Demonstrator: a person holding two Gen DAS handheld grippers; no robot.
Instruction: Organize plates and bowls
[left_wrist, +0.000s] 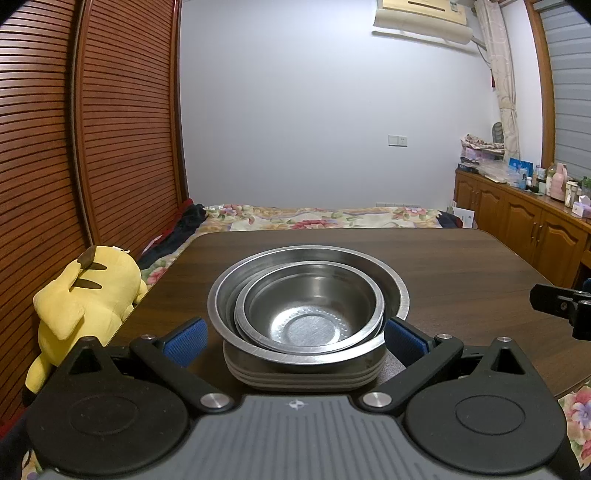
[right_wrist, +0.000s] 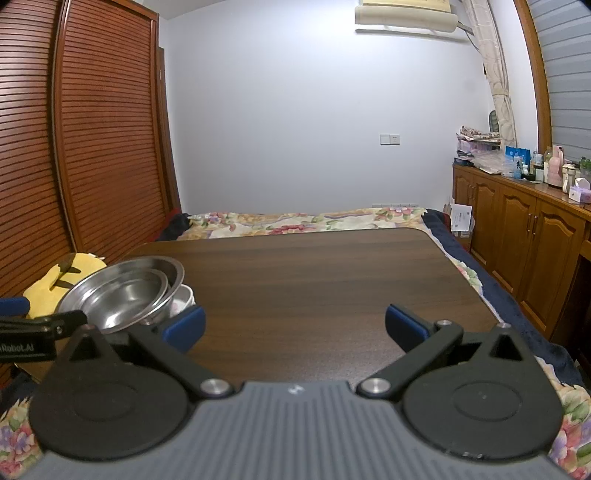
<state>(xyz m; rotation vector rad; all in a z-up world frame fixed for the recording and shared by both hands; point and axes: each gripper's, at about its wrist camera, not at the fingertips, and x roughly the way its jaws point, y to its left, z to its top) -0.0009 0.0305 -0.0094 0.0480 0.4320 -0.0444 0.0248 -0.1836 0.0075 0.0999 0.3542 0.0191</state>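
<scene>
A small steel bowl (left_wrist: 310, 314) sits nested inside a larger steel bowl (left_wrist: 391, 284), and both rest on a short stack of pale plates (left_wrist: 303, 378) on the dark wooden table (left_wrist: 461, 266). My left gripper (left_wrist: 295, 338) is open, its blue pads on either side of the stack without touching it. In the right wrist view the nested steel bowls (right_wrist: 125, 291) stand at the far left, with a white dish (right_wrist: 183, 299) under them. My right gripper (right_wrist: 293, 326) is open over bare table, nothing between its fingers.
A yellow plush toy (left_wrist: 85, 306) lies off the table's left edge by the slatted wardrobe. A bed with a floral cover (right_wrist: 295, 219) runs behind the table. Wooden cabinets (right_wrist: 517, 243) line the right wall. The right gripper's tip (left_wrist: 565, 302) shows at the left view's edge.
</scene>
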